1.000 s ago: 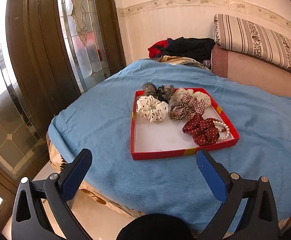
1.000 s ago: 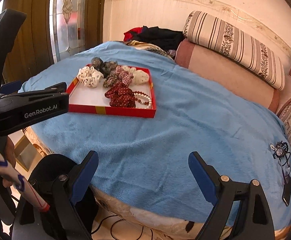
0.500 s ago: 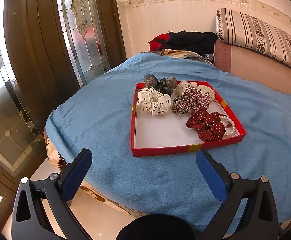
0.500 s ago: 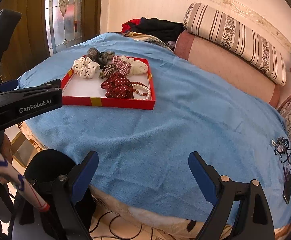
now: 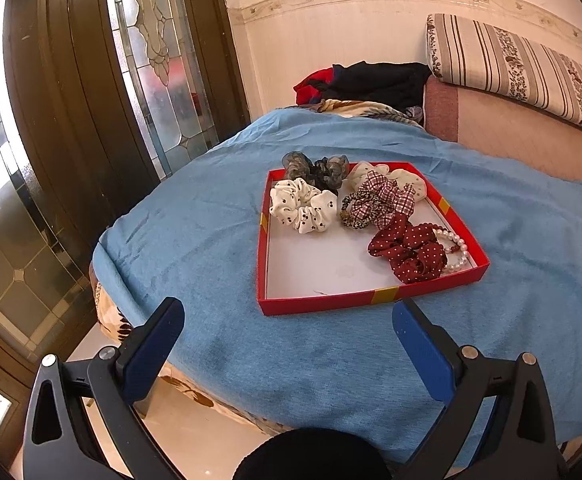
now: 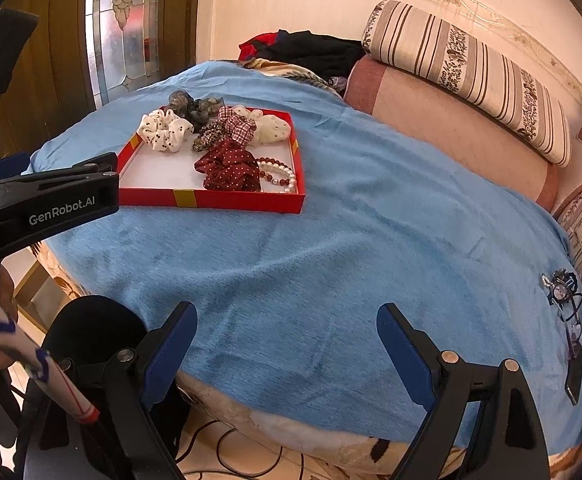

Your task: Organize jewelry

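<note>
A red tray (image 5: 333, 303) with a white floor sits on the blue blanket (image 5: 195, 240). In it lie a white dotted scrunchie (image 5: 303, 206), a grey sheer one (image 5: 317, 168), a checked one (image 5: 387, 196), a dark red dotted one (image 5: 409, 248) and a pearl bracelet (image 5: 457, 248). My left gripper (image 5: 287, 320) is open and empty just before the tray's near edge. My right gripper (image 6: 287, 328) is open and empty over the blanket, right of the tray (image 6: 219, 200). A small pile of jewelry (image 6: 563, 290) lies at the blanket's far right.
A striped bolster (image 6: 467, 72) and pink cushion (image 6: 443, 136) lie behind. Dark clothes (image 5: 375, 80) are piled at the back. A glass-panelled wooden door (image 5: 91, 120) stands left. A dark flat object (image 6: 575, 376) lies near the jewelry pile. The bed edge drops to the floor below my grippers.
Both grippers have moved closer to the bed and the tray, which now sits larger and lower in both views. Both stay open.
</note>
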